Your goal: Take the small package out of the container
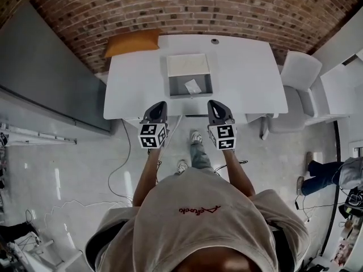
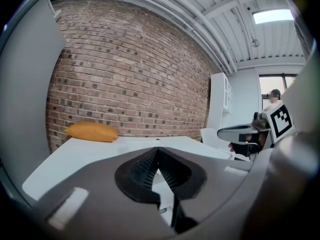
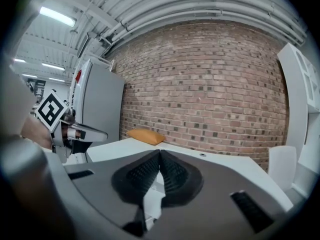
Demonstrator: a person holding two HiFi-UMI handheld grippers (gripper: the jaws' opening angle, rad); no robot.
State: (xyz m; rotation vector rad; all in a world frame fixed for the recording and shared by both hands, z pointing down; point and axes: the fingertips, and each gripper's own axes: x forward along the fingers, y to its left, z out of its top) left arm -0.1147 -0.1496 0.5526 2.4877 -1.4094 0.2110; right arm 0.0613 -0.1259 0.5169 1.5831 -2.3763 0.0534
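Small package lies in the container; near the container we hold left tool and right tool closed, empty.

The room is bright and evenly lit. Long ceiling lamps and a light panel shine from above, and a window gives daylight. The white table looks almost washed out, and the glossy floor carries pale streaks of glare. All views bend strongly towards their dark edges. Close to the lens, the left gripper and the right gripper look soft.
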